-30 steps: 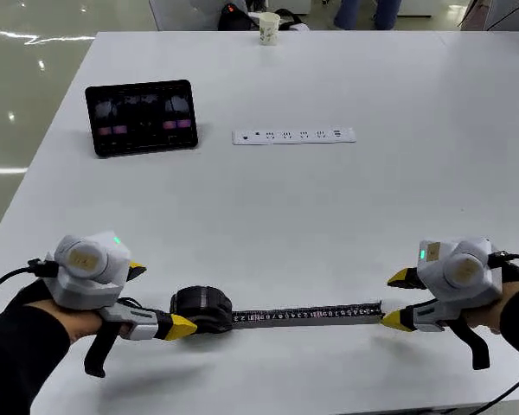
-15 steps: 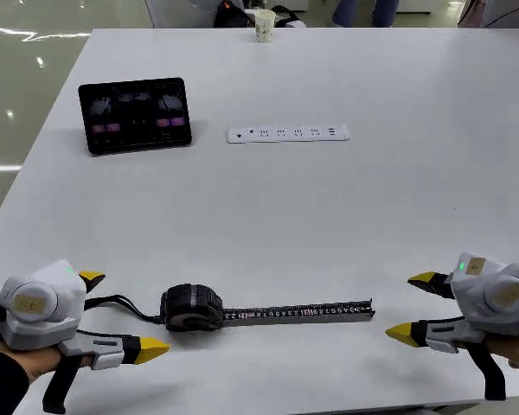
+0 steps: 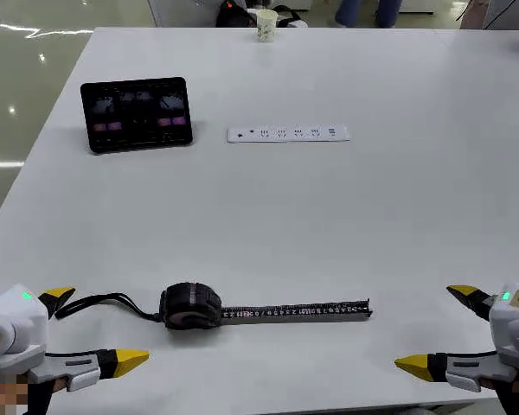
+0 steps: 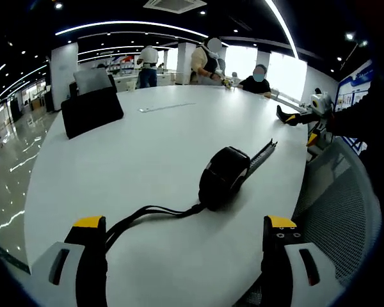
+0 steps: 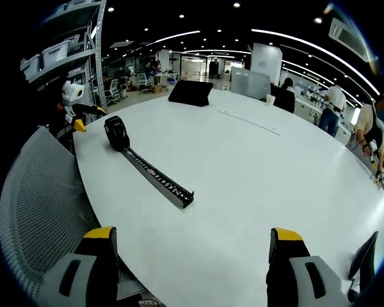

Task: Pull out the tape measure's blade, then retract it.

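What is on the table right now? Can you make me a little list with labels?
tape measure: black case, near the front edge of the table
blade: pulled out, lying flat on the table
strap: black, trailing toward the left gripper
left gripper: open, empty, apart from the case
right gripper: open, empty, apart from the blade tip
tablet: far left, screen lit
power strip: white, mid-table
paper cup: far edge
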